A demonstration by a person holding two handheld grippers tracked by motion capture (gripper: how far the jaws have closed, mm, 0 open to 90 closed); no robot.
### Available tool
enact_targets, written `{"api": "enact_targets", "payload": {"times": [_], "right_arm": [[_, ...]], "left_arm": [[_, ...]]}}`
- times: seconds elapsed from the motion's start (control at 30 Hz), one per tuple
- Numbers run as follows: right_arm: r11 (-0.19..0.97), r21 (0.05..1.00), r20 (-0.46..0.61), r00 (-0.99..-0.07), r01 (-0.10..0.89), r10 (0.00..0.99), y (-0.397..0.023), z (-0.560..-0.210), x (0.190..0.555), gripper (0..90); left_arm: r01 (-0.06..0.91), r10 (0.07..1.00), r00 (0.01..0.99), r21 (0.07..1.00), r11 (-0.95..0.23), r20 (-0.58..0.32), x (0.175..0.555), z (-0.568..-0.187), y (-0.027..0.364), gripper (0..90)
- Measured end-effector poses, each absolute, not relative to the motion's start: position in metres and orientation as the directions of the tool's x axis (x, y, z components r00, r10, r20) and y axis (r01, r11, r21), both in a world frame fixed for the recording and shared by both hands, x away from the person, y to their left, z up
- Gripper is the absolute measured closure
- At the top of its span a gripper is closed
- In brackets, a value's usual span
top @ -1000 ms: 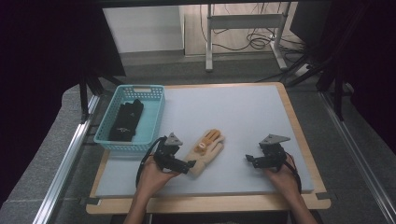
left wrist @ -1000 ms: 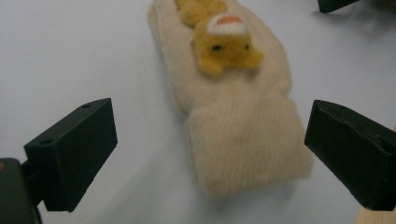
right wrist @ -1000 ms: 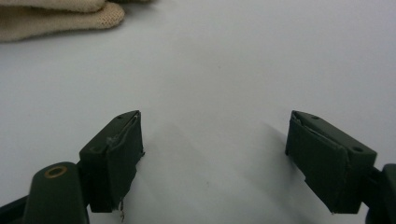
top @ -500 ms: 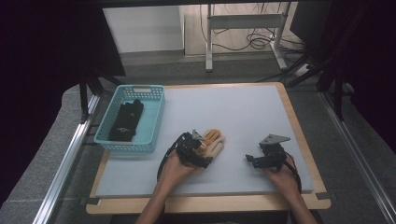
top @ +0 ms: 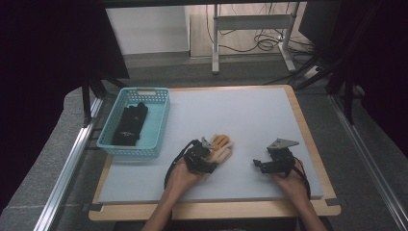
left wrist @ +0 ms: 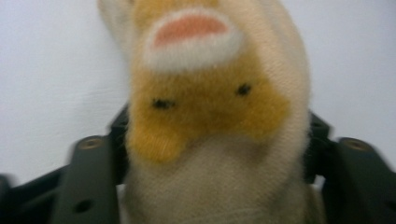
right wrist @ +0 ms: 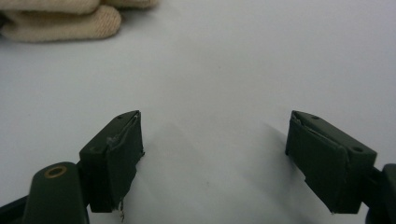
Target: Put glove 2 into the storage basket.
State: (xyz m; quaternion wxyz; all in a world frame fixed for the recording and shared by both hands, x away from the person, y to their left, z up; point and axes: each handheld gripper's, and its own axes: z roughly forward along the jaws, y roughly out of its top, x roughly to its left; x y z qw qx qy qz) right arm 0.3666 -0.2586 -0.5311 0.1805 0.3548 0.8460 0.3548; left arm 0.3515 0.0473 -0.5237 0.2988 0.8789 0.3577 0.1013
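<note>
A cream and orange plush glove (top: 223,146) with an animal face lies on the pale mat, near the front and a little left of centre. My left gripper (top: 207,154) is at its near end. The jaws have just been closing, and they now press both sides of the glove (left wrist: 205,102), which stands between them in the left gripper view. My right gripper (top: 262,165) rests on the mat to the glove's right, apart from it and open. Between its fingertips (right wrist: 116,140) there is bare mat, and the glove's fingers (right wrist: 60,21) lie at the top left of the right gripper view.
A turquoise basket (top: 159,120) with black gloves (top: 131,124) in it stands at the mat's left side. The pale mat (top: 250,115) lies on a wooden board (top: 308,134). Beyond the far edge are a metal stand and cables on the floor.
My left hand has moved to the right onto the glove's near end, and its jaws have closed against the glove. The right hand has kept still.
</note>
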Motion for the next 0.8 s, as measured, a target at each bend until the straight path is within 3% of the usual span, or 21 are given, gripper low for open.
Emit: {"api": "enact_targets", "payload": {"times": [0.27,0.8], "right_arm": [[0.496,0.728,-0.053,-0.683,0.472,0.729,-0.259,-0.531,0.367,18.7],[0.496,0.728,-0.053,-0.683,0.473,0.728,-0.259,-0.531,0.367,18.7]], "left_arm": [[0.573,0.688,0.723,0.612,-0.544,-0.065,0.353,-0.52,0.052,53.6],[0.588,0.742,0.669,0.642,-0.492,-0.045,0.374,-0.468,0.09,53.7]]}}
